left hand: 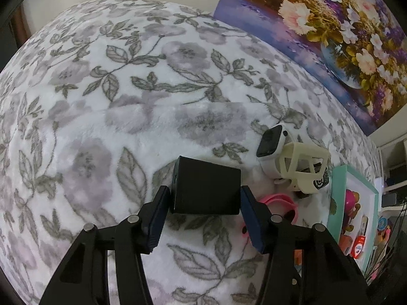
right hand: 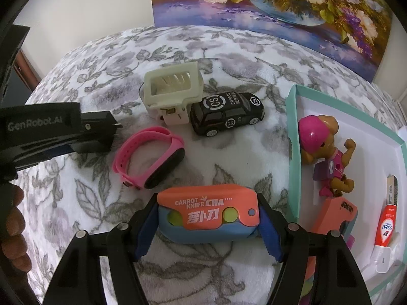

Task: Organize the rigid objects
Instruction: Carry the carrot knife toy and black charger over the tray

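While the left gripper [left hand: 204,198] has its jaws clamped on a small black box [left hand: 206,185], one blue pad on each side of it, the right gripper [right hand: 207,225] has its jaws pressed on the two ends of an orange and blue toy knife [right hand: 208,214] with "CARROT KNIFE" on it. Both things look held just above the bed blanket [left hand: 101,106], though I cannot tell if they touch it.

Just past the right jaws, a little to the left, lies a pink watch band [right hand: 150,157]. Farther out sit a black toy car [right hand: 226,113] and a cream plastic frame [right hand: 173,91], touching each other. From the left jaws, the cream frame is ahead and to the right, with a white watch [left hand: 271,143] right beside it.

To the right of the right jaws is a teal box lid [right hand: 292,127] used as a tray. In it lie a toy puppy in pink [right hand: 325,152], an orange thing [right hand: 335,216] and a small tube with a red label [right hand: 386,231].

I think the job is partly done. Some toys are already in the tray. The knife and the black box are picked up but not put away. The band, the car, the frame and the white watch are still out on the bed
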`<action>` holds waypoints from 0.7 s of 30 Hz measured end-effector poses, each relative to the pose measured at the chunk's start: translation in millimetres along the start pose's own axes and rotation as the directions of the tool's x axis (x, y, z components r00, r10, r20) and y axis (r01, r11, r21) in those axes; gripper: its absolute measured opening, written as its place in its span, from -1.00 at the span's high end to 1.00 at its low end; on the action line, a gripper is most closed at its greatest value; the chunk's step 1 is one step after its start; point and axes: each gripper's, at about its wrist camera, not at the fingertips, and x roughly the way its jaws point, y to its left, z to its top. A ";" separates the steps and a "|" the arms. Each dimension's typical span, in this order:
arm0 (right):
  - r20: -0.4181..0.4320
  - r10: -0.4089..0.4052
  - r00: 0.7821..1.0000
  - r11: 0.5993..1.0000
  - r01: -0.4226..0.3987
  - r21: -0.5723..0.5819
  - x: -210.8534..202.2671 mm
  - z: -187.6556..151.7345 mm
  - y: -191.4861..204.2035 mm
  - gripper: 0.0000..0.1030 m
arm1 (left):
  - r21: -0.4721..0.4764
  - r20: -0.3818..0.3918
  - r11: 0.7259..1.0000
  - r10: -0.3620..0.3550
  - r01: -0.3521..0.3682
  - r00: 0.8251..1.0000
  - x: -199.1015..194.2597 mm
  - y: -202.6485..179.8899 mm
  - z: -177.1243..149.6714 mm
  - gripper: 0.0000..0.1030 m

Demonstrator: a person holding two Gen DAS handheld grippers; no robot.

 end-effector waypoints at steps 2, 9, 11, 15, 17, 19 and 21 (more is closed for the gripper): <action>-0.003 -0.001 1.000 1.000 0.001 -0.003 -0.6 -0.9 0.4 -0.43 | -0.008 -0.006 1.000 0.010 -0.010 1.000 -2.0 1.3 -1.0 -0.11; -0.004 0.022 1.000 1.000 -0.022 0.014 -10.8 -5.6 -4.4 -0.42 | -0.030 0.019 0.999 0.015 -0.014 1.000 -24.7 3.6 -4.0 -0.11; 0.006 0.033 0.999 0.999 -0.034 0.026 -16.9 -5.6 -8.4 -0.42 | -0.029 0.038 0.999 0.018 -0.017 0.999 -33.2 2.1 -3.4 -0.11; 0.035 0.050 0.998 0.998 -0.051 0.037 -31.3 -4.9 -13.9 -0.42 | -0.024 0.078 1.000 0.014 -0.012 0.997 -53.9 -2.8 -3.4 -0.11; 0.054 0.061 0.997 0.997 -0.064 0.046 -40.2 -3.5 -17.0 -0.42 | -0.020 0.101 1.000 0.015 -0.013 0.995 -65.5 -6.2 -3.6 -0.11; 0.089 0.075 0.993 0.995 -0.081 0.062 -53.3 -0.9 -22.3 -0.42 | -0.016 0.121 1.000 0.015 -0.013 0.993 -74.1 -10.2 -3.1 -0.11; 0.120 0.080 0.990 0.993 -0.090 0.075 -63.7 1.6 -29.0 -0.42 | -0.007 0.145 1.000 0.013 -0.012 0.989 -84.5 -15.9 -4.1 -0.11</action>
